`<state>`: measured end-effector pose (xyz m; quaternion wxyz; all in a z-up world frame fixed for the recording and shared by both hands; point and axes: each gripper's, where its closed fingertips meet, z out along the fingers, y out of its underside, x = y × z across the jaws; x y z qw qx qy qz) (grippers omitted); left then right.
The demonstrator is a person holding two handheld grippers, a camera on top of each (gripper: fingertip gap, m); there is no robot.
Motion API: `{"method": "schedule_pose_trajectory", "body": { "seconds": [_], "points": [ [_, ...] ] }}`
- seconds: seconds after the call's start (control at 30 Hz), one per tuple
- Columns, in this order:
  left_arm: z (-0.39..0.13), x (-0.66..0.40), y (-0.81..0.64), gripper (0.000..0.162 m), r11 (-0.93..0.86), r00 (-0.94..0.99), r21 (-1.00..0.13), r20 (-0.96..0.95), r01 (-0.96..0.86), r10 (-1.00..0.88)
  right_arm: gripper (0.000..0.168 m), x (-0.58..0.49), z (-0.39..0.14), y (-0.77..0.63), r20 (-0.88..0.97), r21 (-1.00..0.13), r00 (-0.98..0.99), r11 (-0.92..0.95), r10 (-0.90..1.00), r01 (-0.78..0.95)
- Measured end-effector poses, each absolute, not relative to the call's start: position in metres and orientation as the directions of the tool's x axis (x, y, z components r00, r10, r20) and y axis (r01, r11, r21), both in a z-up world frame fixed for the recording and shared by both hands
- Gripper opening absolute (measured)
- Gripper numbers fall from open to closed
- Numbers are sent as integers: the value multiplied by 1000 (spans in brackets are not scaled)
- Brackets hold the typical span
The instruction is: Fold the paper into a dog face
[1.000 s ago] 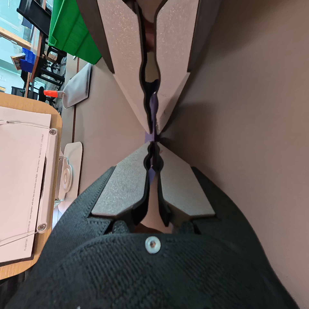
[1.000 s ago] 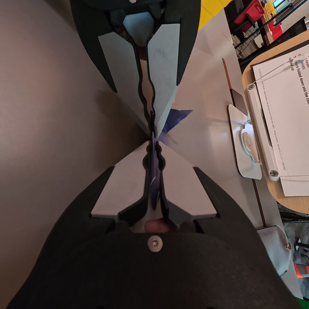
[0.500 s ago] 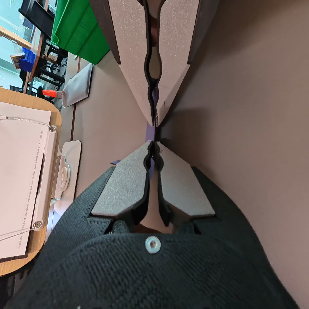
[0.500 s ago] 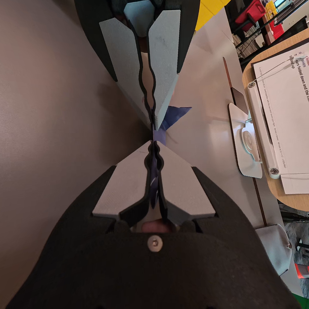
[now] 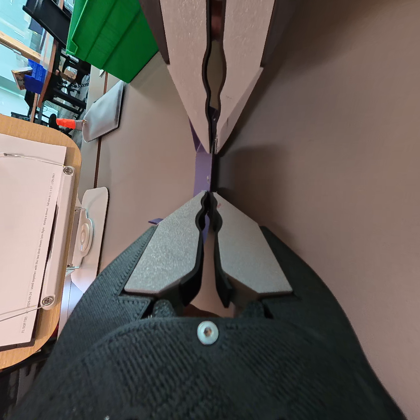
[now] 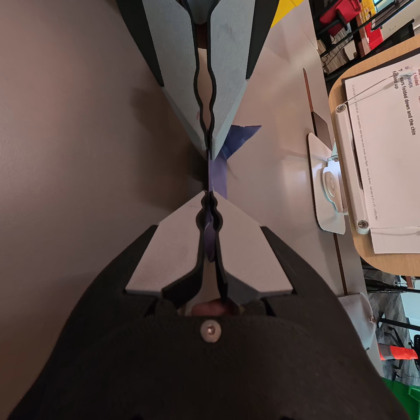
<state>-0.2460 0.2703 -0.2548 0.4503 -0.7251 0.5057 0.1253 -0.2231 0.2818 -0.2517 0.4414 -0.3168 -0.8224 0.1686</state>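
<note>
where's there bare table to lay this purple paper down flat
The open stretch is the grey table on the side away from the clipboard. It is tighter between the paper and the clipboard, where a white holder sits. Both the left gripper and right gripper pinch the paper.

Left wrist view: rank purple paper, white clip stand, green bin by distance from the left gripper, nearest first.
1. Purple paper: pinched in the left gripper jaws, straight ahead.
2. White clip stand: off to the left, by the wooden board.
3. Green bin: far upper left.
</note>
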Motion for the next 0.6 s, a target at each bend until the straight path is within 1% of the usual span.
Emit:
{"method": "schedule_pose_trajectory", "body": {
  "seconds": [0.17,0.27,0.37,0.53,0.57,0.6],
  "points": [
    [-257,-249,269,0,-88,461,-527,-636,-845,-619,0,-216,-253,286,627,-546,-405,747,665,381],
    [-259,-253,268,0,-95,452,-506,-651,-857,-610,0,-214,-254,288,634,-537,-401,750,661,386],
    [-259,-253,266,0,-90,455,-512,-653,-855,-605,0,-214,-253,288,633,-541,-401,749,662,382],
    [-261,-252,260,0,-88,435,-488,-665,-868,-607,0,-213,-254,285,628,-544,-410,750,661,376],
    [-260,-252,257,9,-94,447,-499,-655,-861,-609,2,-212,-253,283,619,-556,-412,744,668,371],
    [-259,-252,253,23,-110,477,-529,-631,-841,-612,8,-210,-251,281,600,-580,-413,728,685,364]
  ]
}}
